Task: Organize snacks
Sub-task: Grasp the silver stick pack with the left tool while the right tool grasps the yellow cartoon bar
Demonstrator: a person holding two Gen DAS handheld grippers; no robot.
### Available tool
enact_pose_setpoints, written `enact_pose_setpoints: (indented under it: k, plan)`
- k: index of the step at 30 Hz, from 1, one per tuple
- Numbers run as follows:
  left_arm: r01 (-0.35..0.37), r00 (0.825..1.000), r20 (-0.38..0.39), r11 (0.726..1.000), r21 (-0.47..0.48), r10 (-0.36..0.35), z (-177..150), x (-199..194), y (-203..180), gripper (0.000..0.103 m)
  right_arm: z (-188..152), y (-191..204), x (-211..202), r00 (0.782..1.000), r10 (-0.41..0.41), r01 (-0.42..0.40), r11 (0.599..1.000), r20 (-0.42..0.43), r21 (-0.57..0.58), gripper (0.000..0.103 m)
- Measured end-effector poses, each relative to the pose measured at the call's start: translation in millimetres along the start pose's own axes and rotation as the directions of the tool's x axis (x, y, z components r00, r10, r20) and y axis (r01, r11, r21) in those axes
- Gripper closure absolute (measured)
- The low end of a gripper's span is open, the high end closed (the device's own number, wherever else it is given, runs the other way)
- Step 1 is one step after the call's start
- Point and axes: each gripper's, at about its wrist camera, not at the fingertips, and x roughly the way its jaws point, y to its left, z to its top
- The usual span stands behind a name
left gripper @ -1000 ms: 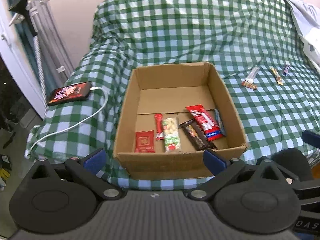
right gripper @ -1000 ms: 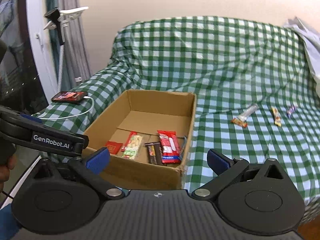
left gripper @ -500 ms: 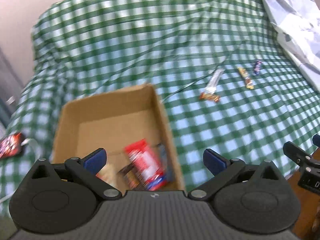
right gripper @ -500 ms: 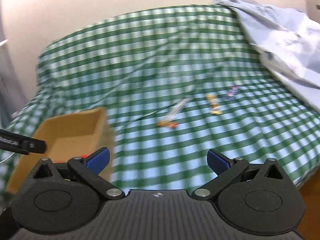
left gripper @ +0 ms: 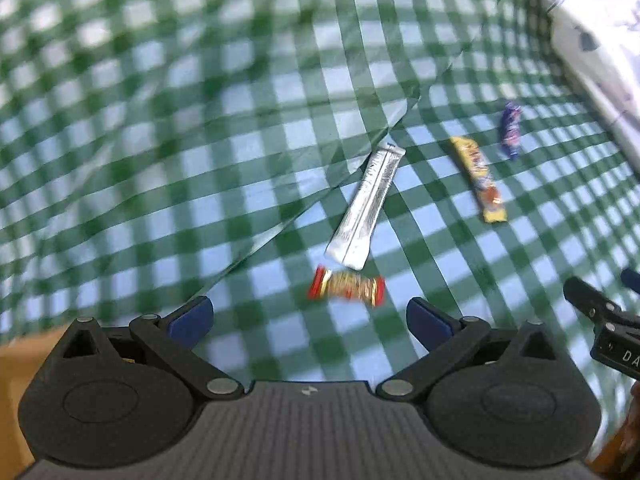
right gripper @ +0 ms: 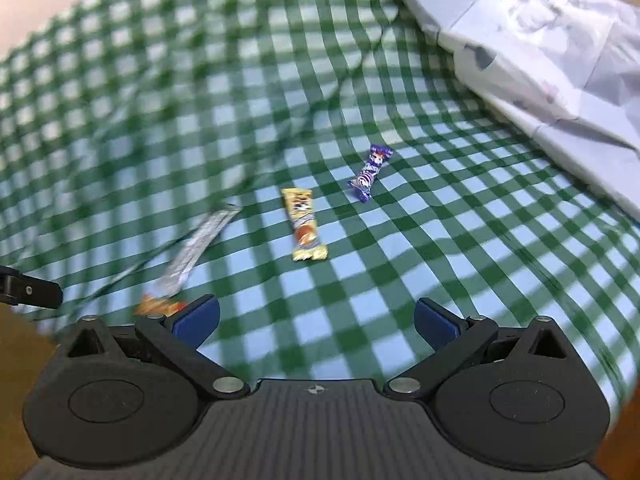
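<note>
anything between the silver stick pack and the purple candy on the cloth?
Yes: the yellow snack bar lies between the silver stick pack and the purple candy, apart from both. Clearest in the right wrist view; left wrist view agrees.

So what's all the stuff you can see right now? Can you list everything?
Long silver foil snack sachet: one, silver, lying on the cloth, near end by the red-and-gold candy.
Red-and-gold wrapped candy: one, red and gold, closest to the left gripper.
Yellow wrapped snack bar: one, yellow, right of the sachet.
Small purple wrapped candy: one, purple, farthest right.
Green-and-white checked cloth: one, under all the snacks.
Pale blue crumpled sheet: one, far right.
Brown cardboard box: one corner, left edge.
Left gripper: one, black with blue pads, open, empty.
Right gripper: one, same, open, empty.
</note>
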Motion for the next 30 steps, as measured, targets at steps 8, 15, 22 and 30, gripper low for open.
enact_pose_setpoints:
  k: [8, 15, 22, 30]
  plan:
    - [0.063, 0.994, -0.088, 0.996, -0.056, -0.068, 57, 127, -13, 0.000, 30, -3, 152, 0.999, -0.003, -0.004, 0.991, -0.054, -0.135, 0.001]
    - [0.064, 0.996, -0.057, 0.998, 0.005, -0.063, 70, 159, -25, 0.000, 27, 4, 211, 1.000, 0.011, -0.011, 0.982, -0.002, -0.186, 0.000]
    - [0.127, 0.992, -0.020, 0.992, -0.016, -0.128, 63, 138, -17, 0.076, 27, 7, 205, 0.997, 0.061, -0.050, 0.975, 0.045, -0.216, 0.058]
    - [0.169, 0.985, -0.009, 0.984, -0.060, -0.170, 40, 85, 1, 0.078, 24, 15, 169, 0.997, 0.069, -0.061, 0.967, 0.025, -0.249, 0.077]
